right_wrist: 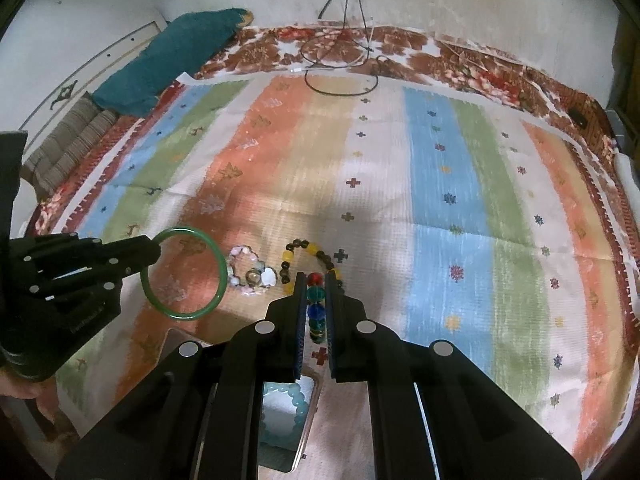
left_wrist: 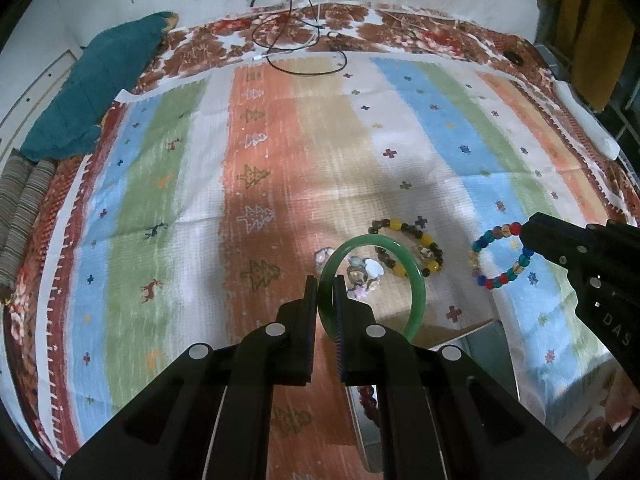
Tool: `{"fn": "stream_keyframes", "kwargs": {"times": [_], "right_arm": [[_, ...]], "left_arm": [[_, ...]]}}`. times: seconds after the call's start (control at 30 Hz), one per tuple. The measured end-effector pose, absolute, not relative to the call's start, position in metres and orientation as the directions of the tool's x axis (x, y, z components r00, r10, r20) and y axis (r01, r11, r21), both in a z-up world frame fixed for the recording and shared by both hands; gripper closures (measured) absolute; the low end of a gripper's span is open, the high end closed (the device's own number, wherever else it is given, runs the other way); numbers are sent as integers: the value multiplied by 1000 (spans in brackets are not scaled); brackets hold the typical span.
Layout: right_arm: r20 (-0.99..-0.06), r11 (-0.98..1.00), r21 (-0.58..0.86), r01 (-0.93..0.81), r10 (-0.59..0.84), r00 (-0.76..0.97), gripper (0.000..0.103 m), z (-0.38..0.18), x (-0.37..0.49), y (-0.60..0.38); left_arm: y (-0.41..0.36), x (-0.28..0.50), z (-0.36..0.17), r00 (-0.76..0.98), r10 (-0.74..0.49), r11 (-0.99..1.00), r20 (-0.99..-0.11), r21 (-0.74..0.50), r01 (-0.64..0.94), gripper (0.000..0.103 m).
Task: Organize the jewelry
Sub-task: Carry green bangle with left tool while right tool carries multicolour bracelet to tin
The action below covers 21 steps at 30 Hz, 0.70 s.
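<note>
My left gripper [left_wrist: 325, 284] is shut on a green bangle [left_wrist: 418, 284] and holds it above the striped cloth; the bangle also shows in the right wrist view [right_wrist: 219, 276]. My right gripper [right_wrist: 315, 278] is shut on a multicoloured bead bracelet [right_wrist: 315, 307], which hangs from its tip in the left wrist view [left_wrist: 486, 280]. A yellow and dark bead bracelet [left_wrist: 428, 246] and a pale shell and pearl bracelet [left_wrist: 362, 272] lie on the cloth. A metal tray [right_wrist: 310, 404] below the grippers holds a light blue bead bracelet [right_wrist: 298, 398].
A striped cloth [left_wrist: 260, 160] covers a bed. A teal cloth [left_wrist: 96, 84] lies at the far left. Black cables [left_wrist: 304, 48] trail at the far edge. A dark red bead string [left_wrist: 368, 398] shows under my left gripper.
</note>
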State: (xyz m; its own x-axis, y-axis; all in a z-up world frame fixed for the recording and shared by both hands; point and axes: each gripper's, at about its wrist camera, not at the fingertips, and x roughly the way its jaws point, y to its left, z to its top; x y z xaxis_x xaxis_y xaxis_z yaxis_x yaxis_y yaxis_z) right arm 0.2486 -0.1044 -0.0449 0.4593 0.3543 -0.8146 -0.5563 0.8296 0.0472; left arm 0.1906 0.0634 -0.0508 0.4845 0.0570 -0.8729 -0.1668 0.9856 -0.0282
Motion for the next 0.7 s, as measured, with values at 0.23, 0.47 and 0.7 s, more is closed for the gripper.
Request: {"fn": "stream_keyframes", "kwargs": {"times": [0.23, 0.47, 0.7], "right_arm": [[-801, 821, 48, -568, 372, 470, 93, -37, 235, -106], [-790, 815, 51, -577, 386, 476, 93, -32, 223, -112], [-782, 809, 48, -586, 395, 482, 93, -29, 212, -115]], "left_arm": [[58, 180, -43, 511, 46, 987, -859, -40, -158, 96], [50, 169, -39, 520, 54, 988, -852, -28, -150, 96], [40, 155, -34, 536, 56, 991, -842, -21, -135, 96]]}}
